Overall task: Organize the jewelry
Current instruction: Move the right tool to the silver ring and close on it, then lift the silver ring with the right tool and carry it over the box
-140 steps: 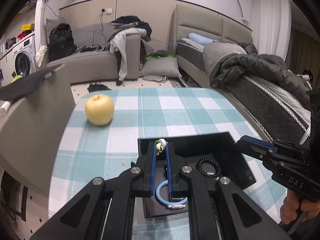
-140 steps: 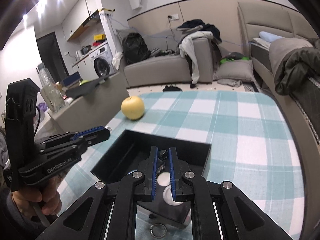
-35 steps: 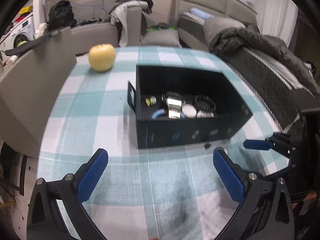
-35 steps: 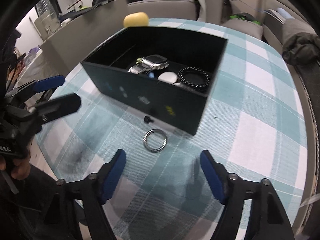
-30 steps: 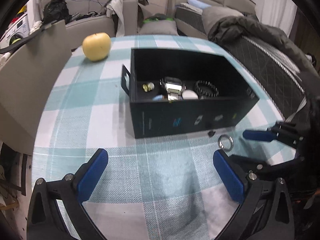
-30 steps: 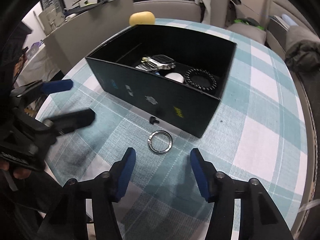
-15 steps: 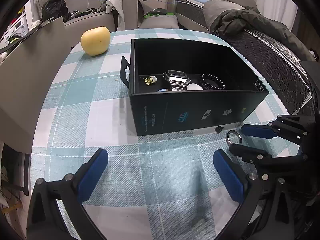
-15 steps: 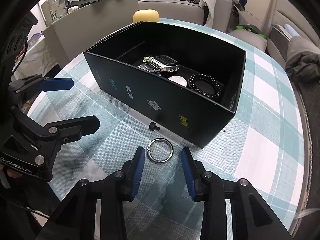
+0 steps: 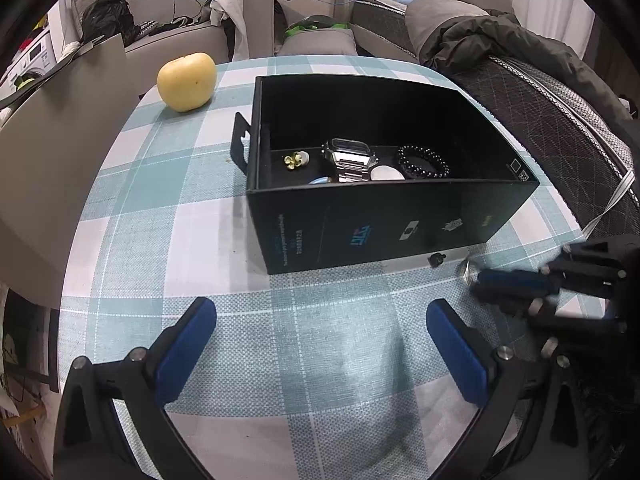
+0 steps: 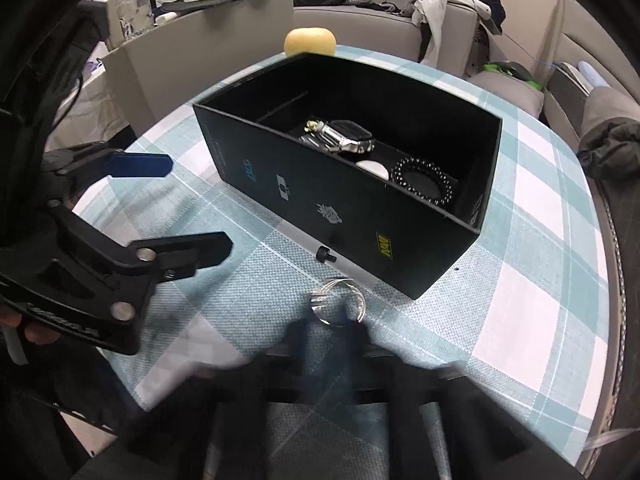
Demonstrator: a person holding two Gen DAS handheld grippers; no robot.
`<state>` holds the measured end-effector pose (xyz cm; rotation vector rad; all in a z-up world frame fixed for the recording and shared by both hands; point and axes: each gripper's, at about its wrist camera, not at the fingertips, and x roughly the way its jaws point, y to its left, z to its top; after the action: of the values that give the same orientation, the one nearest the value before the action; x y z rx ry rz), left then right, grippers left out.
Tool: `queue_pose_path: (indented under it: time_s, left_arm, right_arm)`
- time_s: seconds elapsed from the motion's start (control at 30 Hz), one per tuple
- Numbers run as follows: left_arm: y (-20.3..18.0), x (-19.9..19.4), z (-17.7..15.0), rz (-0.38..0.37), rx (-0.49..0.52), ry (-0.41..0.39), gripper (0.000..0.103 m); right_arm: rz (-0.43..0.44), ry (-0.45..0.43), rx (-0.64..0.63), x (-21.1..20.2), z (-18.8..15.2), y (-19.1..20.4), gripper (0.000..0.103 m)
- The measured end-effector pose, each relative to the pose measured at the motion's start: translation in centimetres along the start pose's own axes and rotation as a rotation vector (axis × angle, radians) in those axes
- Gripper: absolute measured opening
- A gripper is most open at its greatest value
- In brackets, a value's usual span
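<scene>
Your right gripper (image 10: 334, 326) has just been closing, pinching the ring (image 10: 338, 300) before the box (image 10: 344, 216); left gripper (image 9: 320, 336) gapes wide.

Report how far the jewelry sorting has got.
Done: the watch, black bead bracelet and small flower piece lie in the black box. In hand: the right gripper has just closed on the silver ring on the tablecloth; the left gripper hangs open. Left: ring and small black stud go into the box.
</scene>
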<state>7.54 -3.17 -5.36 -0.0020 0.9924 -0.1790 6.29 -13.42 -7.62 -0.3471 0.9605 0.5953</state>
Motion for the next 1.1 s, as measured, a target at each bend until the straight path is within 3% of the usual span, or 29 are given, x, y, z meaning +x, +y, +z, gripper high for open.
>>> queue_pose_path:
  time_s: [0.27,0.4,0.53,0.67,0.87,1.0,1.1]
  left_arm:
    - [-0.9,0.3,0.1,0.006,0.020,0.008,0.102]
    - [-0.9,0.5,0.2,0.008,0.016,0.013,0.102]
    - [-1.2,0.6,0.3,0.005,0.021,0.017,0.102]
    - [-1.2,0.8,0.4,0.001,0.022,0.020,0.102]
    - [-0.8,1.0,0.3,0.002,0.013,0.030,0.102]
    - [-1.0,1.2,0.2,0.002,0.015,0.035,0.102]
    - [-1.4,1.3,0.2,0.004,0.023,0.038,0.102]
  right_arm:
    - [-0.008,-0.005,0.041,-0.5,-0.2,-1.5,0.004]
    - [-0.016,-0.013,0.084,-1.0,-0.3,-3.1,0.026]
    - [-0.010,0.023,0.131,0.0,-0.4,-4.0,0.026]
    - [-0.021,0.027,0.120,0.4,-0.1,-3.6,0.036]
    - [-0.051,0.025,0.092,0.9,0.2,-3.3,0.037]
    - [-0.051,0.022,0.065,1.0,0.1,-2.5,0.027]
    - [-0.040,0.024,0.071,0.9,0.0,-2.7,0.027]
